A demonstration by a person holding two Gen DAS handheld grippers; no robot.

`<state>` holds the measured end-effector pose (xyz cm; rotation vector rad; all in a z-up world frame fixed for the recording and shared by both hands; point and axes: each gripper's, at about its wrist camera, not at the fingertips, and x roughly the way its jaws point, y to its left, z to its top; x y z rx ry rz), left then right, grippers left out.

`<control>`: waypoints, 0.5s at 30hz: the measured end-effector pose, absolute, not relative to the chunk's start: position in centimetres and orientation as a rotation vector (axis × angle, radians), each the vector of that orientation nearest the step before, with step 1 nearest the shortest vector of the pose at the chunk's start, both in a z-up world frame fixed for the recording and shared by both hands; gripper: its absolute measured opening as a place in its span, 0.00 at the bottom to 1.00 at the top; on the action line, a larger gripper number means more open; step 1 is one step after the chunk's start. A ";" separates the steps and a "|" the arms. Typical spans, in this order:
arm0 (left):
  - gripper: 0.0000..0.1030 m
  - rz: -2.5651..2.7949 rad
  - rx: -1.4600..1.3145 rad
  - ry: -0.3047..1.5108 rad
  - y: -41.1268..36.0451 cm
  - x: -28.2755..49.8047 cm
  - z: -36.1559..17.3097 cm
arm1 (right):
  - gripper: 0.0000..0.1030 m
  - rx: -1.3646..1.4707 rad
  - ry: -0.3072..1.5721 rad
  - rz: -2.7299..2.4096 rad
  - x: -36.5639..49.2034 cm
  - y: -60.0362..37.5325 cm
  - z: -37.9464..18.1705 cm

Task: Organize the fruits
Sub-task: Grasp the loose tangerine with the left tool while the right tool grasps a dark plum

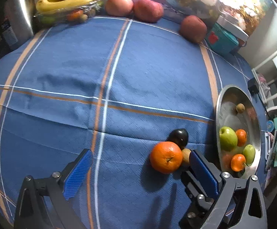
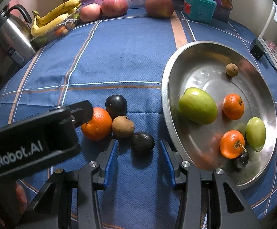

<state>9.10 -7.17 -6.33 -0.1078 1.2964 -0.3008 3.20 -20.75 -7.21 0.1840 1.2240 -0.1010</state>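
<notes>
Nearest us in the right wrist view, the right gripper (image 2: 139,159) rests low over the blue checked tablecloth (image 2: 123,61) with its fingers spread wide, holding nothing; a dark plum (image 2: 142,141) lies just beyond the gap between them, touching neither pad; just past that plum we find a brown round fruit (image 2: 123,126), then a large orange (image 2: 97,124) touching it on the left, and a second dark plum (image 2: 116,104) behind both, the four forming a tight cluster; the left gripper (image 1: 138,168) comes in from the left of the large orange, its fingers also spread wide and empty, and in its own view one blue pad (image 1: 202,168) sits just beside the brown fruit while the orange lies ahead of the gap; right of the large orange stands the steel bowl (image 2: 167,87), and in it we count a big green apple (image 2: 198,108), two small oranges (image 2: 233,106), a smaller green fruit (image 2: 255,134), a dark plum at the near rim and a small brown fruit (image 2: 232,69) on the far side; far beyond the large orange we see three red apples (image 2: 114,7) in a row, bananas (image 2: 54,19) to their left beside a steel kettle (image 2: 14,36), and a teal box (image 2: 199,7) to their right
</notes>
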 end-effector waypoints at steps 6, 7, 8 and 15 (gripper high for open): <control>0.83 -0.364 -0.140 1.318 -8.2 8.8 -6.7 | 0.42 0.166 1.230 -0.098 3.4 -20.3 -7.5; 0.79 -0.374 -0.154 1.326 -8.3 8.8 -6.8 | 0.41 0.167 1.230 -0.100 3.4 -20.3 -7.5; 0.77 -0.380 -0.167 1.333 -8.3 8.8 -7.0 | 0.40 0.168 1.230 -0.102 3.4 -20.3 -7.5; 0.49 -0.395 -0.213 1.349 -8.2 8.8 -7.3 | 0.35 0.172 1.230 -0.107 3.4 -20.5 -7.6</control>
